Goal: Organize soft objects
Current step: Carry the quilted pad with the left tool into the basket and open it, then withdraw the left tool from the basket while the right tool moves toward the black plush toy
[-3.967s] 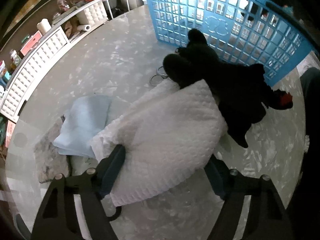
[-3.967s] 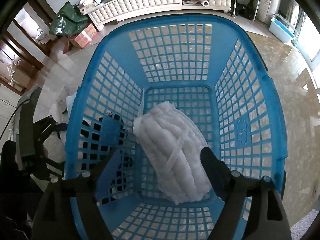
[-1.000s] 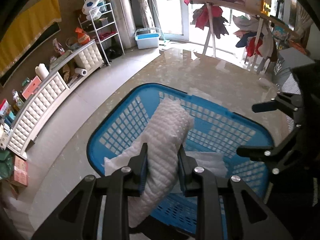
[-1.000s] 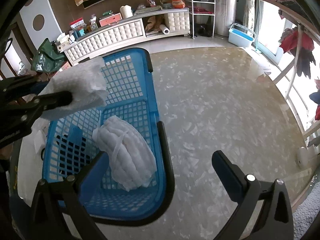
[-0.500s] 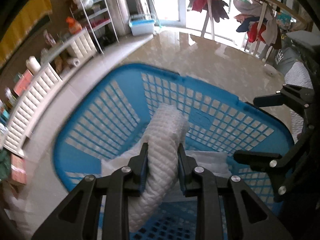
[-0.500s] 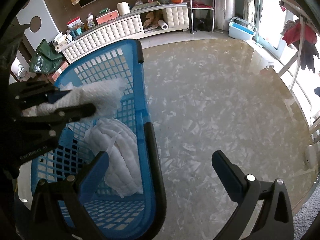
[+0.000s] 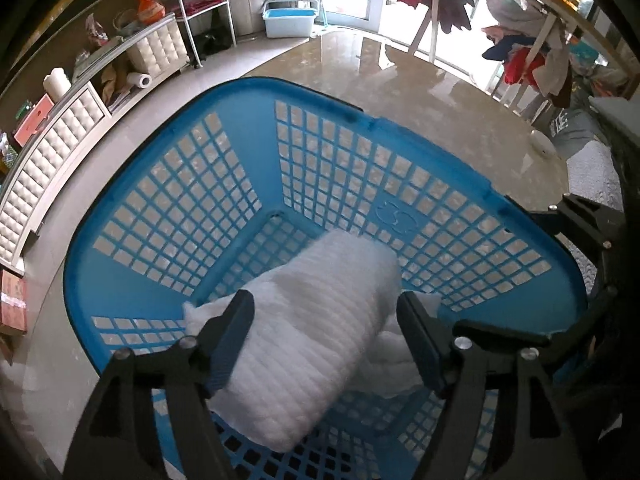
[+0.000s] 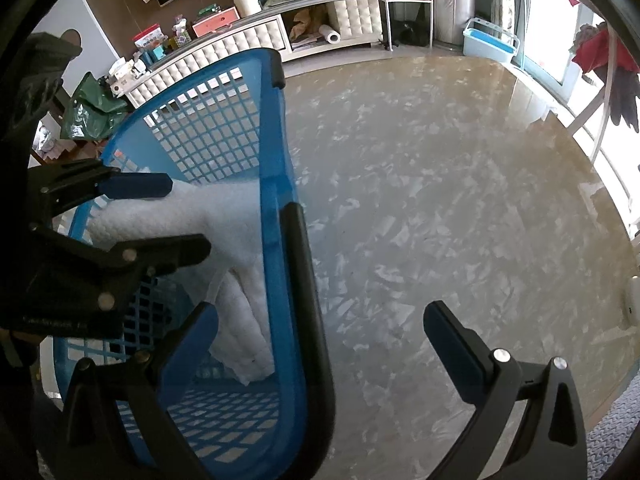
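A rolled white quilted towel [image 7: 320, 320] lies tilted inside the blue lattice basket [image 7: 168, 208], between the fingers of my left gripper [image 7: 328, 336]. Its jaws are opening; the right pad stands clear of the cloth and the left one is at its edge. A second white towel [image 7: 400, 356] lies under it on the basket floor. In the right wrist view the left gripper [image 8: 180, 216] reaches over the basket [image 8: 272, 160] with the quilted towel [image 8: 228, 216] beside its fingers and the other towel [image 8: 244, 340] below. My right gripper [image 8: 320, 336] is open astride the basket's black-handled rim, gripping nothing.
The basket stands on a glossy marbled surface [image 8: 440, 200]. A white tufted sideboard [image 7: 48, 168] with clutter runs along the back wall, next to a metal shelf rack [image 7: 200, 0] and a small blue bin [image 7: 288, 16]. A drying rack with clothes [image 7: 520, 40] stands far right.
The left jaws have spread apart and let go of the quilted towel, which now sits lower in the basket. The left gripper has come down closer to the basket. The right gripper has hardly moved.
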`<state>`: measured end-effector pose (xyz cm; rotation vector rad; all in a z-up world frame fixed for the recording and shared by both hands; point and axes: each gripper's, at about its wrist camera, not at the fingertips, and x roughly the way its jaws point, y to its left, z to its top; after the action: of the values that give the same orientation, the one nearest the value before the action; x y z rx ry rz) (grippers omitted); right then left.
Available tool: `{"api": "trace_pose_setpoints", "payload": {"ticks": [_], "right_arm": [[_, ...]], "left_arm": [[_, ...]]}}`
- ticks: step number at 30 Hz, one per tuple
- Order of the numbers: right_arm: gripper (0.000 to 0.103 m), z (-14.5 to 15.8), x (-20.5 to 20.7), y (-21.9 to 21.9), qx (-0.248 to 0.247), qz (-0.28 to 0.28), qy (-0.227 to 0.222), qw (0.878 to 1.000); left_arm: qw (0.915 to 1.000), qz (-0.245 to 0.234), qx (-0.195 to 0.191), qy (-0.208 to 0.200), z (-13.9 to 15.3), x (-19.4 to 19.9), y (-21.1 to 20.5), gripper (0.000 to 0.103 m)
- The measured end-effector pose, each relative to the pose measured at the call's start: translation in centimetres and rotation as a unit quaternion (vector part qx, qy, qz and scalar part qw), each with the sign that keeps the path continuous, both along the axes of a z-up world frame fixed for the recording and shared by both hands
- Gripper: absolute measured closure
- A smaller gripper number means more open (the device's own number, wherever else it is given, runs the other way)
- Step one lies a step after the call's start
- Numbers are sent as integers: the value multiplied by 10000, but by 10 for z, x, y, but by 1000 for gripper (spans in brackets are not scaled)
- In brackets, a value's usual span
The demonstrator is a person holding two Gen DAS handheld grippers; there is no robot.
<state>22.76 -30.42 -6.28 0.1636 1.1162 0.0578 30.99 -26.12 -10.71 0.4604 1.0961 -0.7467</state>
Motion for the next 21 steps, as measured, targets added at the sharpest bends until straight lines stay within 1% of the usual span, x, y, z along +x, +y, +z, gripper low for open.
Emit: {"api": "trace_pose_setpoints", "payload": {"ticks": [4,7,11,15,18,21], "right_arm": [[0,0,0,1,69,39,100,9999],[0,-1,-3,3,131,-10,183,9997],[0,2,-5,3,109,-55,217,9997],[0,10,-7,7,41,-58,154,9999],[0,21,-11,8,-32,-70,-20,10000],[0,35,-14,11,-97,-94,-181,9997]], "left_arm": [[9999,-88,16,-72,1,-5,0,20],[9997,-163,69,-161,1,-6,2,20],[9996,-117,11,-253,6,-8,14,20],[9988,53,-240,-425,30,-17,38,20],[9978,180,-224,-596,46,-29,56,20],[9963,417,-309,-679,63,-43,81,20]]}}
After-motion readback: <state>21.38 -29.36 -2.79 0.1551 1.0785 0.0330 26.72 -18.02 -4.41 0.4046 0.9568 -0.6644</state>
